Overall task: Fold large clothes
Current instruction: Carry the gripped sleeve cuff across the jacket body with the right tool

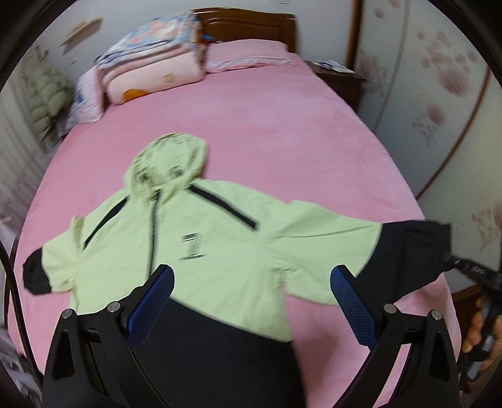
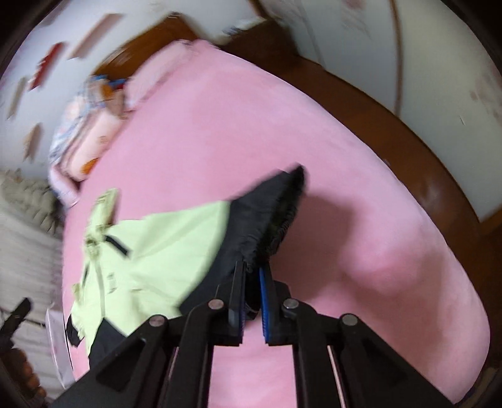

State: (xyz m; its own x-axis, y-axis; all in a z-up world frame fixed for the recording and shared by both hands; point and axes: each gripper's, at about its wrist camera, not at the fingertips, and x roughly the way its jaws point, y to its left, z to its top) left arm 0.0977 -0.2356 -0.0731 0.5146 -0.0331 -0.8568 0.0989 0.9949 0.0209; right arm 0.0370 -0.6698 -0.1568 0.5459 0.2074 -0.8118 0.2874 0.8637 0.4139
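Right wrist view, blurred: right gripper (image 2: 251, 282) apparently clamps jacket (image 2: 175, 238) cuff; left gripper (image 1: 251, 276) gapes.

Bed (image 1: 282, 131) under pink sheet, wooden headboard (image 1: 251, 28) far ahead of the open left jaws. Light green hooded jacket (image 1: 194, 238) spread flat, front up, directly ahead of and partly beneath those jaws; hood toward headboard, black-cuffed sleeves out to either side. Stacked folded quilts (image 1: 150, 62) well beyond, ahead-left. Pink pillow (image 1: 248, 53) beside quilts, against headboard.
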